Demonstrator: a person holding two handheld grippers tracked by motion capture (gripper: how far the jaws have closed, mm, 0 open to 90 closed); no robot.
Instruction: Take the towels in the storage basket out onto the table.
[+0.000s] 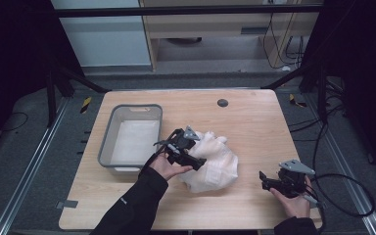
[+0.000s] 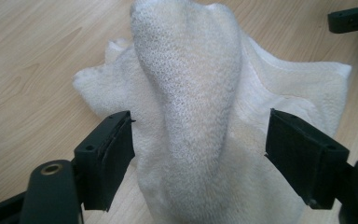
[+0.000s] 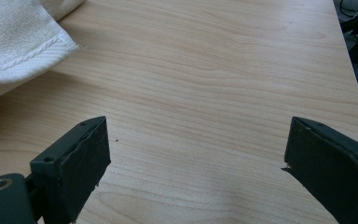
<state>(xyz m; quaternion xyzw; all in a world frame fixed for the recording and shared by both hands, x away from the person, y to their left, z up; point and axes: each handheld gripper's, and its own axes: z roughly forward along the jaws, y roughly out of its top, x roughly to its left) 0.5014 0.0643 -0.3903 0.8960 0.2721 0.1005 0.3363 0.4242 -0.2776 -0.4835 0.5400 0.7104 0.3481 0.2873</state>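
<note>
A crumpled white towel (image 1: pixel 213 161) lies in a heap at the middle of the wooden table. My left gripper (image 1: pixel 198 164) is at the heap's left side, open. In the left gripper view its jaws stand wide on either side of a raised ridge of the towel (image 2: pixel 186 93), apart from the cloth. My right gripper (image 1: pixel 264 180) is open near the front right of the table, a short way from the towel. Bare wood lies between its jaws, and a hemmed towel corner (image 3: pixel 23 42) shows at the upper left of the right gripper view.
A grey plastic bin (image 1: pixel 108 142) with a white cloth (image 1: pixel 134 139) lying in it stands left of the towel. A small dark round spot (image 1: pixel 222 103) sits near the table's (image 1: pixel 264 127) far edge. Cables trail off the right side.
</note>
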